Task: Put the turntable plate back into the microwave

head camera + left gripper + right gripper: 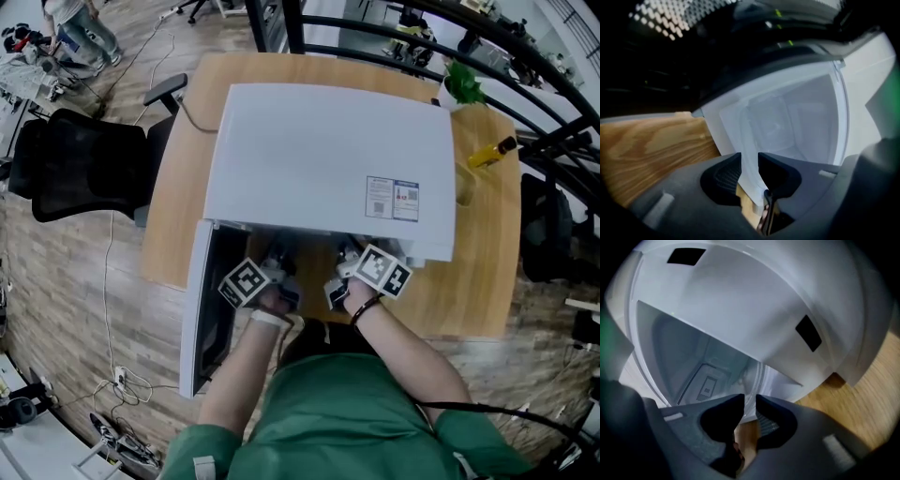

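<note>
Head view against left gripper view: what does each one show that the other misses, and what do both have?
Head view only: the top of the microwave, the right gripper, a black office chair. Left gripper view only: the cavity and the glass turntable plate, its rim between the open jaws. Both: the left gripper and the wooden table.

Both arms are stretched forward, left forearm (246, 366) and right forearm (412, 352) nearly parallel (bare from the elbow down). The left tongs (749, 161) and right tongs (750, 404) sit close side by side, tipped a bit downward, both with jaws parted.
</note>
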The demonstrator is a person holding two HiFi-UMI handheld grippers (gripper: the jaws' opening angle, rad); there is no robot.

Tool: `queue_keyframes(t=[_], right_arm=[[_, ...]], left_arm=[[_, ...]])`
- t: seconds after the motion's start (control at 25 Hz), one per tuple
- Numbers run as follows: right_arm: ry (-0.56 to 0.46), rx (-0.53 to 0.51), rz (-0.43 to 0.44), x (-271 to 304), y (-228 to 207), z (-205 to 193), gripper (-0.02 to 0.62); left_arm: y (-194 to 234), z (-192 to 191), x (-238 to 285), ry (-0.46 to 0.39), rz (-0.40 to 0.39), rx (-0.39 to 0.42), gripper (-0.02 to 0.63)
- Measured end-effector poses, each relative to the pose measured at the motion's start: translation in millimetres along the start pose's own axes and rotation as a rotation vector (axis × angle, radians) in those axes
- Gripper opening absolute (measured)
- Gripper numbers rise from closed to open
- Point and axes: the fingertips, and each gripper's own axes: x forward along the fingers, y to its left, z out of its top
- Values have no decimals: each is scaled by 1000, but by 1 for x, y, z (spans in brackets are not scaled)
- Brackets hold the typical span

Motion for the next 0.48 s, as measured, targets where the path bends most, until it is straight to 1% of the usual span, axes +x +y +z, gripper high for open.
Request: queue_keyframes(t=[0.04, 0.08, 0.12, 0.16, 0.2, 0.24, 0.36, 0.48], right_arm=[[7, -8, -10, 0, -2, -1, 79], [12, -17, -19, 0, -4, -2, 51], [15, -25, -26, 0, -6, -3, 5], [16, -29, -30, 0, -7, -3, 3], [18, -31, -31, 1, -8, -4, 3], [20, -32, -32, 2, -8, -4, 3], [16, -32, -30, 3, -6, -3, 3], [15, -46, -32, 0, -5, -2, 3]], left_arm=[[0, 3, -1, -16, 9, -7, 118], [-1, 6, -2, -27, 14, -6, 118], [-2, 8, -2, -32, 15, 5, 117], [-4, 10, -1, -32, 14, 19, 96], [-5, 10, 0, -29, 11, 31, 50], [-5, 10, 2, -22, 8, 36, 20], [-7, 9, 10, 8, 12, 37, 11], [-9, 11, 5, -10, 14, 26, 14]])
